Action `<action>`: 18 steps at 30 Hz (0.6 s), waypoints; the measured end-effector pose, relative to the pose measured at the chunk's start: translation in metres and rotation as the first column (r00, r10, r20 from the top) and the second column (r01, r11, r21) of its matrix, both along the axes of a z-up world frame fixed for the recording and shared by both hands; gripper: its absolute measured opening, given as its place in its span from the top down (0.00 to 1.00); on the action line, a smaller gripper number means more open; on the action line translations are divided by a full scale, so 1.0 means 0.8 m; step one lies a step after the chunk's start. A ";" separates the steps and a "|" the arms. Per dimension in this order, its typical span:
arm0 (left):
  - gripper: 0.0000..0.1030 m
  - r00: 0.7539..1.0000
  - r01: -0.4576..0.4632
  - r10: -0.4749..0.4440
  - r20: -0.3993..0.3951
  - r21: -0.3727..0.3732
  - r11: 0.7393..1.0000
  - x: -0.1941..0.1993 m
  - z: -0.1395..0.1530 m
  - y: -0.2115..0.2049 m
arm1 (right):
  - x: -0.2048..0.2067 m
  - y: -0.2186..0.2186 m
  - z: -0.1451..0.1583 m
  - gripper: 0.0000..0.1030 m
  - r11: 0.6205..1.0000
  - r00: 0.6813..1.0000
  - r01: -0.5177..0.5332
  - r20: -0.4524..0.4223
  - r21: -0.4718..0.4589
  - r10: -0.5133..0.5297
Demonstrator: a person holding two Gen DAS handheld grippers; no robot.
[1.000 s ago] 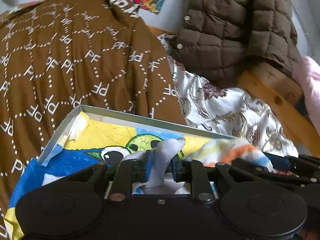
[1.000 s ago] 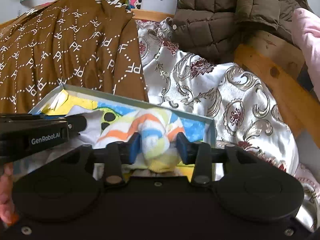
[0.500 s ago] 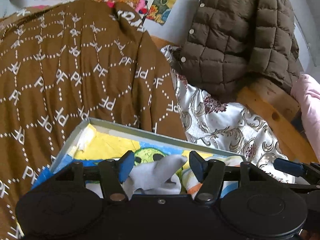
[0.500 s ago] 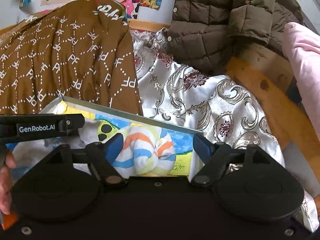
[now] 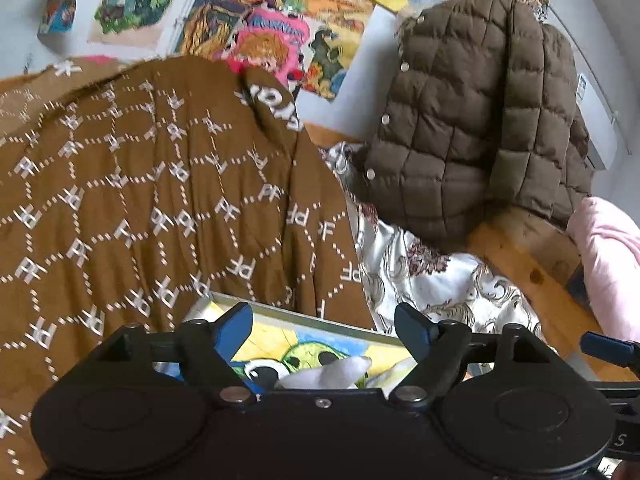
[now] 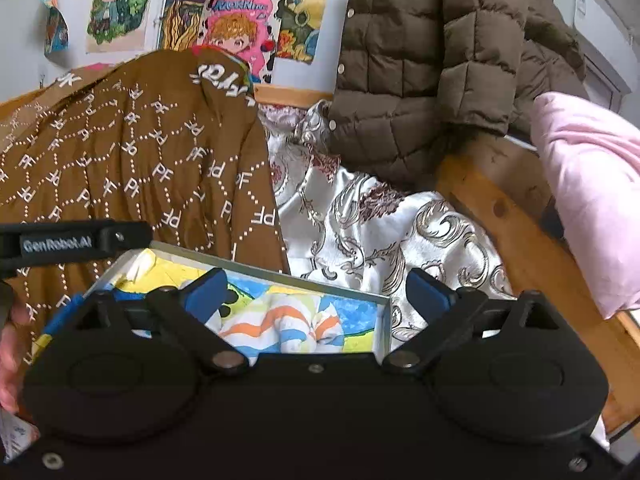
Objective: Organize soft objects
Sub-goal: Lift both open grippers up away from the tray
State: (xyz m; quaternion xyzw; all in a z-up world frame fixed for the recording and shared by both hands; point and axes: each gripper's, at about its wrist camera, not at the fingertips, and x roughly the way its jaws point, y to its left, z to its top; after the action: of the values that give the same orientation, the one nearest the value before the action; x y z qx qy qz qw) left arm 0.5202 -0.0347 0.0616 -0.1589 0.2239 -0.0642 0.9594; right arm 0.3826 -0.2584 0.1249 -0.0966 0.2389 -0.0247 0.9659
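Both black grippers, the left one (image 5: 324, 330) and the right one (image 6: 316, 290), are spread wide and hold nothing above the near shallow box with the bright cartoon picture (image 6: 280, 276), where the soft, light, stripy rolled sock (image 6: 288, 322) and the grey cloth (image 5: 332, 372) look easy to pinch in the middle.

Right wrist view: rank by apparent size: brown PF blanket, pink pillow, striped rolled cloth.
1. brown PF blanket
2. pink pillow, cut off by the frame edge
3. striped rolled cloth, partly hidden, though nearest the camera
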 end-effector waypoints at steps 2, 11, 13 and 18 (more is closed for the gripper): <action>0.19 1.000 -0.003 0.003 0.010 0.004 1.000 -0.010 0.010 0.005 | -0.013 0.001 0.014 0.05 1.000 1.000 -0.002 0.021 0.012 0.002; 0.18 0.999 -0.002 0.002 0.034 0.006 1.000 -0.057 0.030 0.018 | -0.100 -0.003 0.066 0.01 0.995 0.998 -0.004 0.068 0.097 -0.003; 0.18 0.999 0.000 -0.001 0.045 0.027 1.000 -0.071 0.032 0.018 | -0.121 -0.004 0.069 0.01 0.994 0.997 -0.005 0.072 0.108 -0.003; 0.13 0.998 0.007 -0.009 0.063 0.045 0.999 -0.098 0.038 0.020 | -0.174 -0.006 0.081 0.01 0.993 0.997 -0.005 0.081 0.122 -0.004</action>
State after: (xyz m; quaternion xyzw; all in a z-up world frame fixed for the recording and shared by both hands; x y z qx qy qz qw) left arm 0.4415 -0.0185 0.0922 -0.1346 0.1955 -0.0680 0.9690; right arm 0.2433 -0.2634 0.1898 -0.0365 0.2005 -0.0137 0.9789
